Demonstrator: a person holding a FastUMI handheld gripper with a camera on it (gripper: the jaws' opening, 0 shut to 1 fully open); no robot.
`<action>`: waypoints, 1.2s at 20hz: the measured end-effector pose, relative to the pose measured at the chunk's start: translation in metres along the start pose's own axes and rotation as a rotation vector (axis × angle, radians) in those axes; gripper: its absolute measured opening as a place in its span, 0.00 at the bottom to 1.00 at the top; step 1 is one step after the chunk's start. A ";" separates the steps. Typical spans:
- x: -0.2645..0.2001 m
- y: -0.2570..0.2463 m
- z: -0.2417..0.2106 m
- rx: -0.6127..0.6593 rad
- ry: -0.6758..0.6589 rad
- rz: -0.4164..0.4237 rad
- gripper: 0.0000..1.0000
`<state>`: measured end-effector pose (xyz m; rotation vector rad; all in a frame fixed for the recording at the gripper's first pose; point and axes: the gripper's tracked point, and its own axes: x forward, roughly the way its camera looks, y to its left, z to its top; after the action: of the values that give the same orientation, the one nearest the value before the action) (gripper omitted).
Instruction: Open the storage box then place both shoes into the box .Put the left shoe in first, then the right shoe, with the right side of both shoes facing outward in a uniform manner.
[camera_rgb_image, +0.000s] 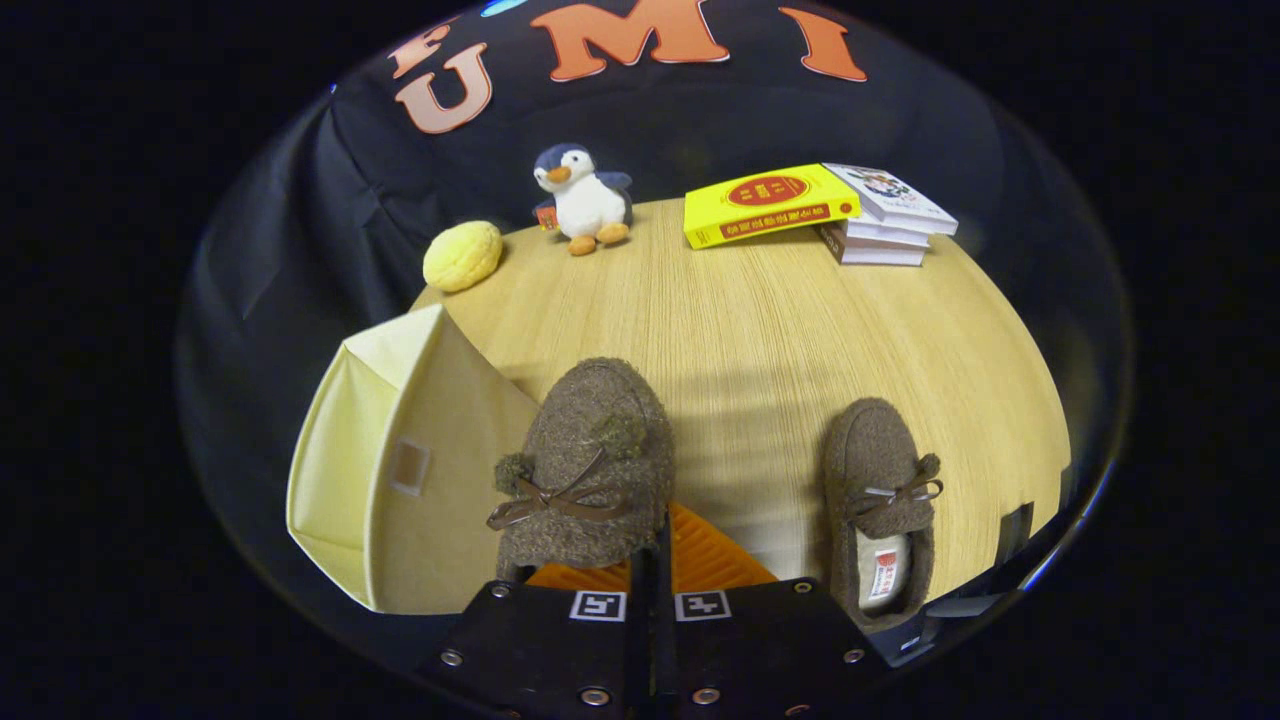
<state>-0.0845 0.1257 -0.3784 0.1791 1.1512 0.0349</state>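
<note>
- Gripper (655, 545), bottom centre, fingers closed on the brown slipper (585, 470) (heel end)
- Second slipper (885, 500) lower right on the table (760, 330)
- Cream storage box (400, 470) lower left, lid shut

shoe in the gripper (655, 560) fingers (588, 455): fuzzy dark brown, brown pompoms, darker brown ribbon bow. the fingers are closed on its heel edge. second shoe (882, 505) on the table: same fuzzy brown, grey-brown bow, cream fleece lining, small white and red label inside. storage box (400, 470): pale cream yellow, plain, with a small clear label pocket on its side. table (760, 330): light wood with fine straight grain lines. plush penguin (585, 198): dark blue head and wings, white belly, orange beak and feet. round bun-like thing (462, 255): pale yellow, bumpy. top book (768, 205): bright yellow cover, red oval and red spine band. books (885, 225) beside it: white covers, brownish spines.
</note>
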 end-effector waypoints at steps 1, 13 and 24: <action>-0.008 0.010 0.009 0.005 -0.014 0.006 0.04; -0.041 0.161 0.058 0.006 -0.091 0.159 0.03; 0.043 0.221 0.003 -0.100 0.106 0.053 0.04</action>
<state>-0.0495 0.3481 -0.3812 0.1197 1.2470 0.1501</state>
